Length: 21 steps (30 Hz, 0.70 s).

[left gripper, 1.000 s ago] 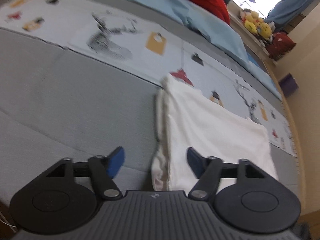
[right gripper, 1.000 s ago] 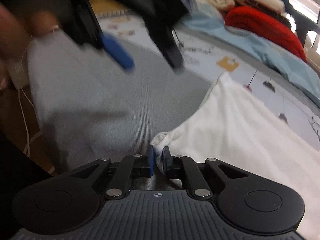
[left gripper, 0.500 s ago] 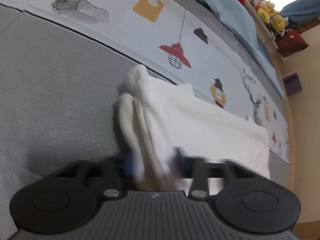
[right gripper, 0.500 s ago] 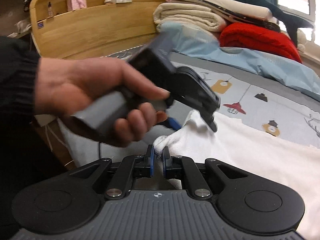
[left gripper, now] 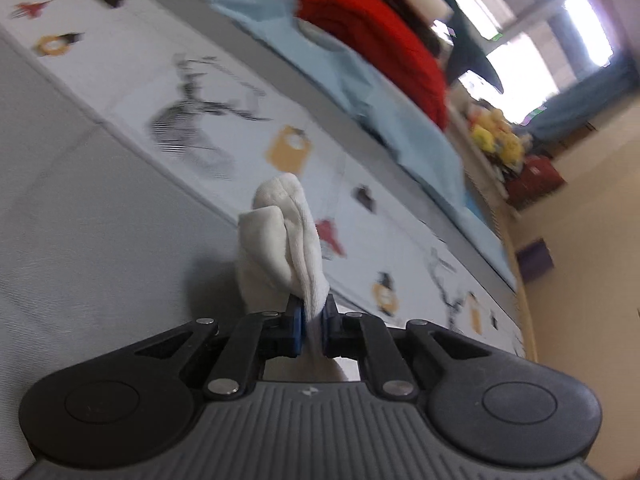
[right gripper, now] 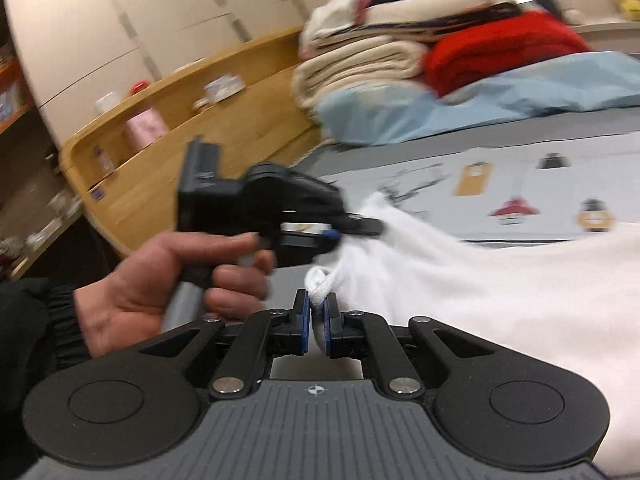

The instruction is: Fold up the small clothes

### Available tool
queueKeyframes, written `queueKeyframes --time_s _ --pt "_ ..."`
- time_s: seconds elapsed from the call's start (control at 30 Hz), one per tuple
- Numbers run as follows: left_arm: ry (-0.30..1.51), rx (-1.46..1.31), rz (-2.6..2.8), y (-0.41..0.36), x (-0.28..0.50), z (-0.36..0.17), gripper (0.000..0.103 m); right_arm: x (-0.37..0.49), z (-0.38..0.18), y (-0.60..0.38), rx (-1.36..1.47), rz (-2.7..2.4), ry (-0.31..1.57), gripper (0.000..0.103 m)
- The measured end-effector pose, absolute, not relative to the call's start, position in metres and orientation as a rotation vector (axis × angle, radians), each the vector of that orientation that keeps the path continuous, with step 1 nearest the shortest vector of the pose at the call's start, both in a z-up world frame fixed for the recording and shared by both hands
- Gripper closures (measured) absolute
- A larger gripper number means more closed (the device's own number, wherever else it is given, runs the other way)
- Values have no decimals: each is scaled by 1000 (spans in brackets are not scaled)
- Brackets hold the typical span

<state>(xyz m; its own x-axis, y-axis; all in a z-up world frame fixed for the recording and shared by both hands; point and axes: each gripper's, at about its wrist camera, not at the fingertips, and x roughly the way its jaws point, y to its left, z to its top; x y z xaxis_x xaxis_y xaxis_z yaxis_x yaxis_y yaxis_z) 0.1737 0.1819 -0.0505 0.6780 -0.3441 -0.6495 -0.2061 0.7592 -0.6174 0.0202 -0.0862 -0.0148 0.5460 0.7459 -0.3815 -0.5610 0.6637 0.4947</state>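
A white garment (right gripper: 480,280) lies on the grey bed cover (left gripper: 80,220), spreading to the right in the right wrist view. My right gripper (right gripper: 318,312) is shut on a bunched corner of it at the near edge. My left gripper (left gripper: 313,312) has its jaws closing, with the pads pressing on another bunched fold of the white garment (left gripper: 280,232), which stands up in front of the jaws. In the right wrist view the left gripper (right gripper: 336,233) is held by a person's hand (right gripper: 160,280) and bites the garment's far left corner, just above and behind my right gripper.
A printed strip (left gripper: 280,148) with lamps and deer runs across the bed behind the garment. Past it lie a light blue sheet (right gripper: 500,96), a red blanket (right gripper: 500,48) and stacked folded blankets (right gripper: 360,68). A wooden headboard shelf (right gripper: 168,148) stands at the left.
The left gripper went from wide open above the garment's edge to shut on a fold and lifted it. The right gripper, still shut on its corner, rose and rolled.
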Motion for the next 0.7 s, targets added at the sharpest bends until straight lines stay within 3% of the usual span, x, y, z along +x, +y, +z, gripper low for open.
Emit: queueKeyframes --time_s 0.23,0.37,0.43,0.57,0.7 --pt "794 -637 -363 52 203 -18 93 -1 -15 -193 336 483 552 97" --pt "795 -608 -538 -24 206 -11 80 -22 -27 -250 301 257 553 97" --pt "787 -591 -541 -39 205 -12 75 -19 -45 -272 280 124 642 97" --pt "859 -516 -471 -43 211 -24 74 -6 -88 -306 364 -25 833 96" --pt "992 -402 -488 -40 207 -44 74 -2 -79 -299 332 -25 789 89"
